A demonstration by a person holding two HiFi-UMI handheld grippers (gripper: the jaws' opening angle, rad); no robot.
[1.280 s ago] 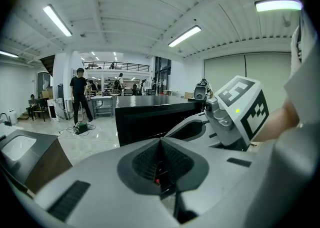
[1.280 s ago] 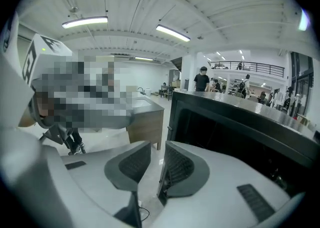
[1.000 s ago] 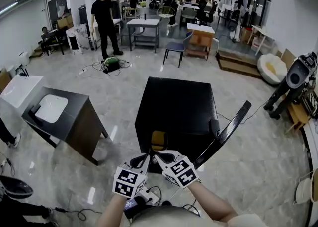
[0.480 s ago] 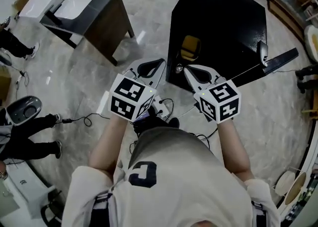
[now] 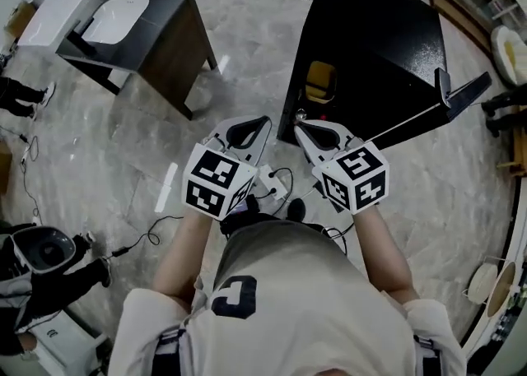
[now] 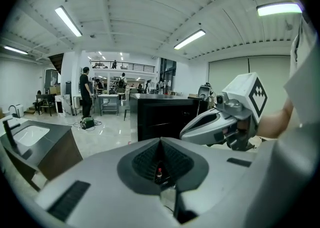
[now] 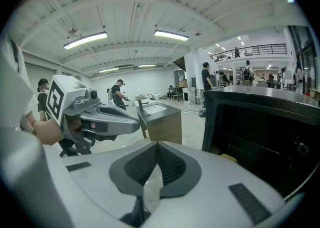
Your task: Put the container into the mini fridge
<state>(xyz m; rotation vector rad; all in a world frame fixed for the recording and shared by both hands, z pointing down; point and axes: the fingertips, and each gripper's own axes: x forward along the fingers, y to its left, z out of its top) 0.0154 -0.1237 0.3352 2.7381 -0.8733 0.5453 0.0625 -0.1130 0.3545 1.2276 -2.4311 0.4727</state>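
Observation:
The black mini fridge stands on the floor ahead of me, its door swung open to the right. A yellow container shows inside its open front, near the bottom. My left gripper and right gripper hang side by side just in front of the fridge, both shut and holding nothing. In the left gripper view the jaws meet, with the right gripper and the fridge beyond. The right gripper view shows its closed jaws, the fridge's dark interior and a yellow edge.
A dark cabinet with a white sink stands at the left. Cables and a white power strip lie on the marble floor below the grippers. A person's legs are at the lower left. Other people stand far back in the hall.
The head view has tilted from looking across the hall to looking steeply down. Both grippers have stayed shut and close together in front of the open fridge.

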